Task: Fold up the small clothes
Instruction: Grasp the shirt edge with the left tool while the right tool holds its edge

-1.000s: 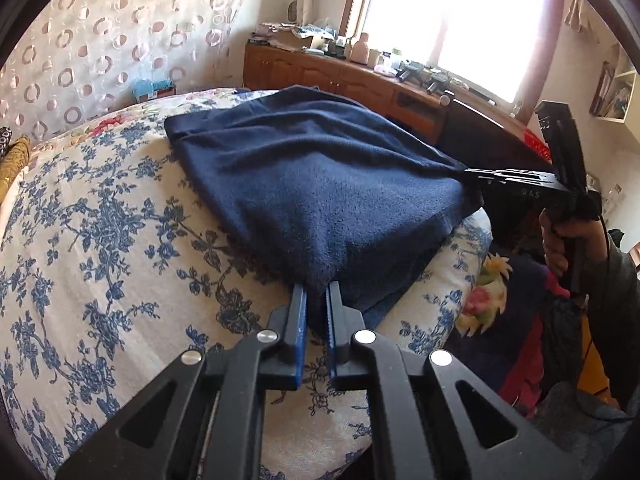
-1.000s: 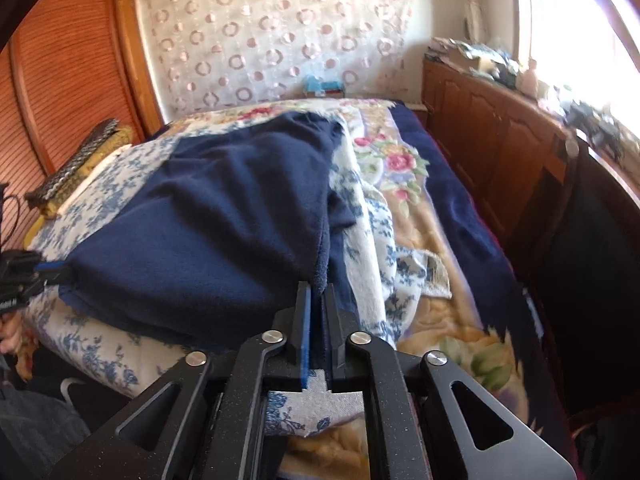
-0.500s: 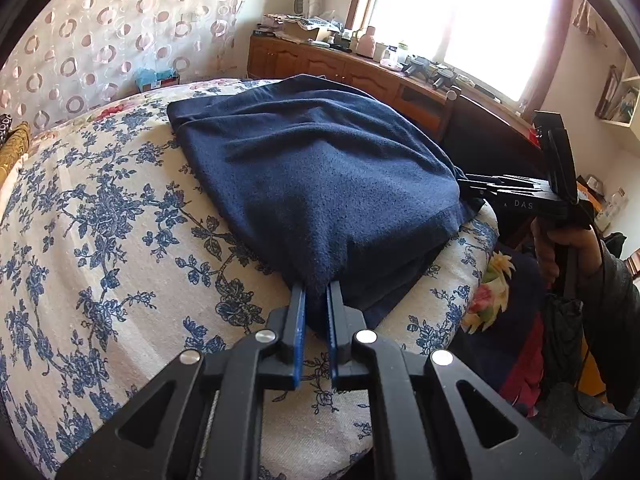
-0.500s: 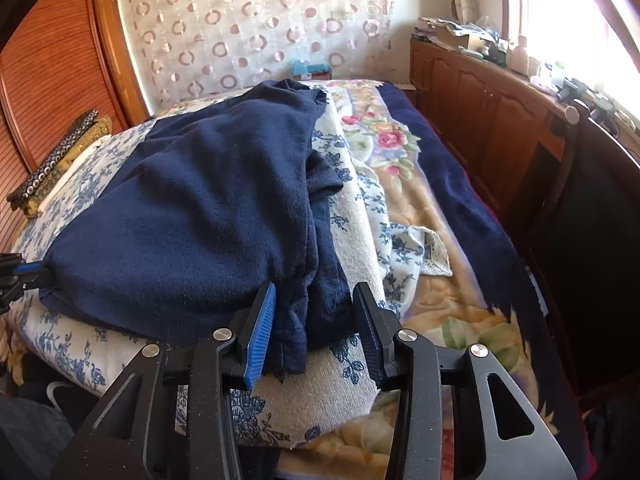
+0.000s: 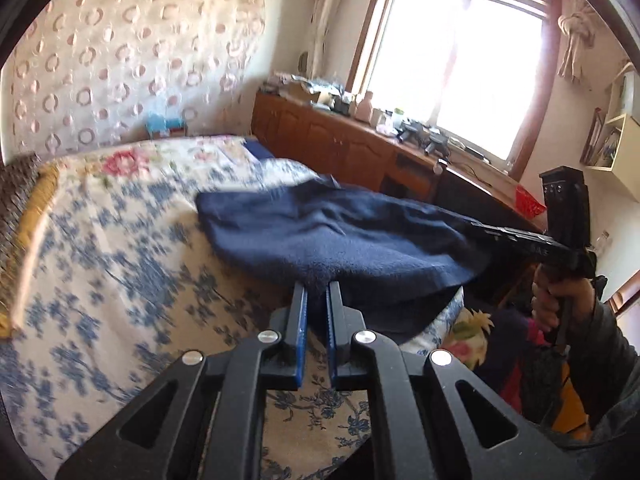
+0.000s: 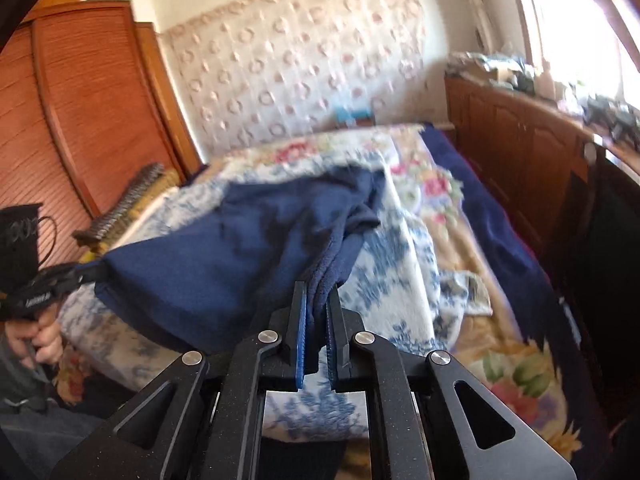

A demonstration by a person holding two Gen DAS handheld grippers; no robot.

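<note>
Sunny bedroom: on the bed (image 5: 100, 240) lies a soft blue cloth (image 5: 340, 236). Left hand-held gripper (image 5: 317, 300) and right hand-held gripper (image 6: 318, 300) each pinch a near corner. It looks light and floppy, so corners are the best hold.

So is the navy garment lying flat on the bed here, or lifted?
Partly lifted. The navy garment hangs stretched between the left tongs and right tongs, both shut on its near edge; its far end rests on the bed.
</note>
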